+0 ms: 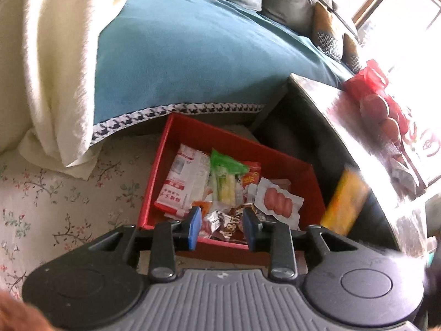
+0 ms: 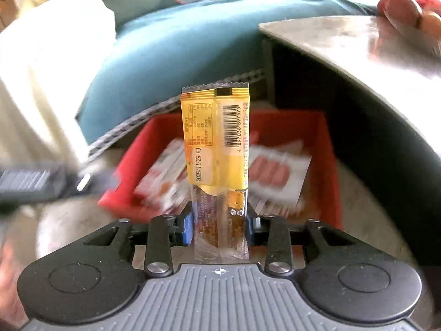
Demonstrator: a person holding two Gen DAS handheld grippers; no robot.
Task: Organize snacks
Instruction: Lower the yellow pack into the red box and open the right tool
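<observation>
Carrying: my right gripper [image 2: 219, 224] pinches a yellow snack bar [image 2: 216, 138] by its clear lower end, blue fingers [image 2: 187, 227] pressed on both sides of the wrapper; the bar stands upright above the red box [image 2: 329, 149].
Left gripper [image 1: 220, 230]: fingers part spread with nothing between them, hovering over the near edge of the red box [image 1: 162, 165]; the foil packets seen in the gap lie below in the box.
Box contents: a sausage pack [image 1: 277, 201], a green packet [image 1: 224, 175] and a red-and-white pouch [image 1: 183, 182] already lie inside, leaving little bare floor.
Step in hand, as I judge it: lower the bar into the box.
Method: bring the bar low over the box, tilt it flat, then release; a drop from upright may tip it over the wall.
Grip caution: the wrapper end is thin and slippery, so I keep the pressure even.
Remaining: a red pack of round snacks [image 1: 377, 102] waits on the counter [image 1: 325, 96] beside the box.
</observation>
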